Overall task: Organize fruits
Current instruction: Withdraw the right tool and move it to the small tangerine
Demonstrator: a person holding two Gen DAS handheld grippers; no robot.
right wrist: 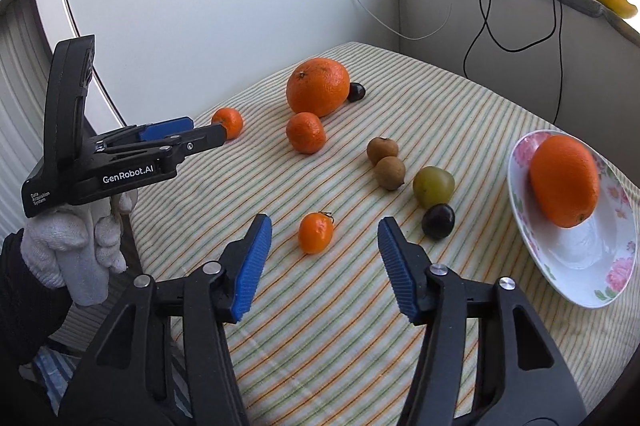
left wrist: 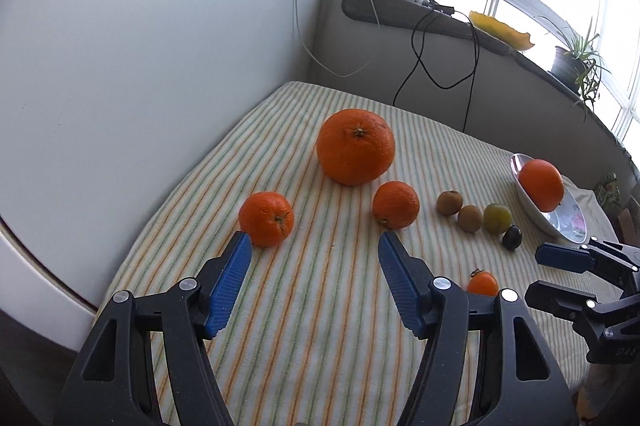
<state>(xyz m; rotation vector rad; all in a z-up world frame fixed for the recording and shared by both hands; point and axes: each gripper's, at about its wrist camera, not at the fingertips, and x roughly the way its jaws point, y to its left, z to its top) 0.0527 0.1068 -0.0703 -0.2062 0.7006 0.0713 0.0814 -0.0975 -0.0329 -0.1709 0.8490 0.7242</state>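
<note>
Left tool (left wrist: 315, 240) half open, empty, small orange mandarin (left wrist: 266, 213) just past its left pad. Right tool (right wrist: 325, 226) half open, empty; tiny stemmed orange fruit (right wrist: 315, 232) betw. pads, on striped-cloth desk (right wrist: 320, 306), untouched.

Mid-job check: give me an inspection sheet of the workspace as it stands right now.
Surface: striped cloth covers the table.
Job's things: one orange lies in the floral dish; on the cloth lie a large orange, two mandarins, a small orange tomato, two brown kiwis, a green fruit, two dark plums.
Clutter: nothing seen.
Grippers: left gripper and right gripper both open, jaws empty.
Cables: black cable and white cable hang down the wall.
Surroundings: windowsill with a potted plant and a yellow dish.
</note>
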